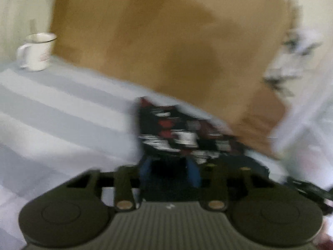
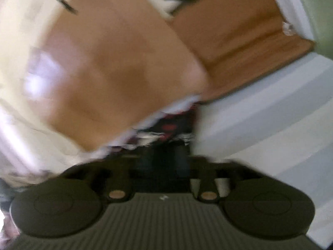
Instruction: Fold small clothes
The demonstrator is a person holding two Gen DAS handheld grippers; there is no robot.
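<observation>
Patterned garment [image 1: 177, 133] lies on striped cloth [image 1: 62, 108], white mug [image 1: 37, 52] well apart.

A home: striped tablecloth [image 1: 62, 104], enamel mug [image 1: 37, 52], wooden floor [image 1: 166, 41].

Both fisheye views are heavily motion-blurred under soft, even daylight; only the white enamel mug [image 1: 37, 52] stays fairly sharp.

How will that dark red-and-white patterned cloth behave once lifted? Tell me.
The dark red-and-white patterned cloth is probably floppy: it bunches ahead of the left claw. Likely light, being thin fabric. It may drape unevenly over the striped tablecloth.
</observation>
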